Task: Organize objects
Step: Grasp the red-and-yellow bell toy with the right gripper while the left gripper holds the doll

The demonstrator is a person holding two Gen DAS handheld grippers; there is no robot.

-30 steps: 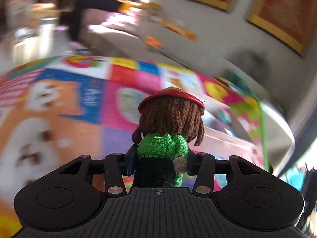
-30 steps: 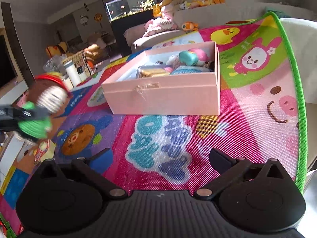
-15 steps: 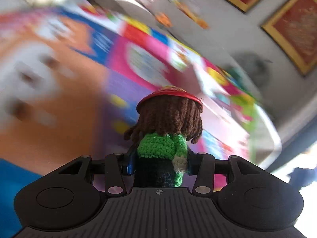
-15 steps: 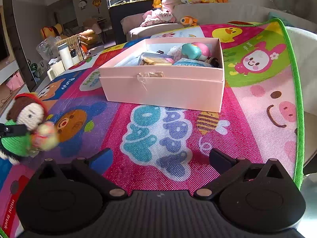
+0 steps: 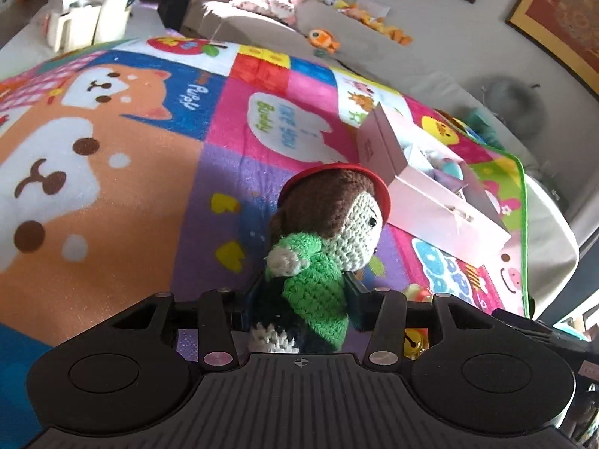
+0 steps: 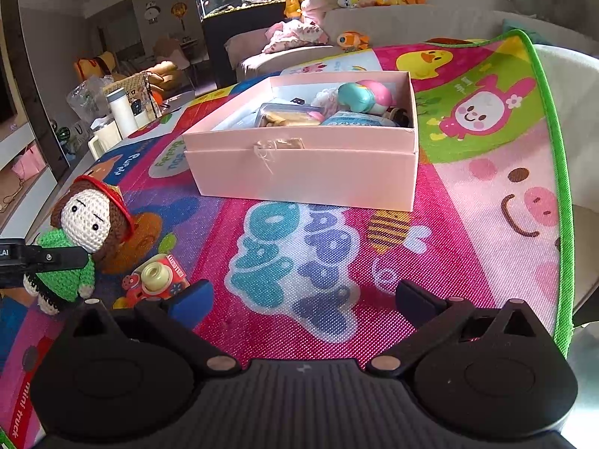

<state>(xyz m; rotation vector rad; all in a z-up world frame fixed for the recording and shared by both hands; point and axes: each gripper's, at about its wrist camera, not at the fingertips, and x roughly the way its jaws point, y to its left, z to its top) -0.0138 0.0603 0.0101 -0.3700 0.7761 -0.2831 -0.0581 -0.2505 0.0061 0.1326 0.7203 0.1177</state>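
Note:
My left gripper [image 5: 299, 299] is shut on a crocheted doll [image 5: 322, 247] with brown hair, a red hat and a green top, held by its body just above the play mat. In the right wrist view the same doll [image 6: 80, 239] hangs at the far left, clamped by a black finger [image 6: 45, 258]. A pink open box [image 6: 310, 149] holding several toys stands on the mat ahead; in the left wrist view that box [image 5: 423, 187] lies to the right beyond the doll. My right gripper [image 6: 303, 295] stands open over the mat with nothing between its fingers.
A small red and yellow toy camera [image 6: 157, 280] lies on the colourful play mat [image 6: 468, 194] beside the doll. The mat's green edge [image 6: 558, 187] runs along the right. A white bottle and jug [image 6: 116, 119] stand past the far left; a sofa with plush toys [image 6: 318, 26] lies behind.
My left gripper has sunk toward the mat with the doll, which has turned in the jaws so its face now shows. The right gripper has stayed put.

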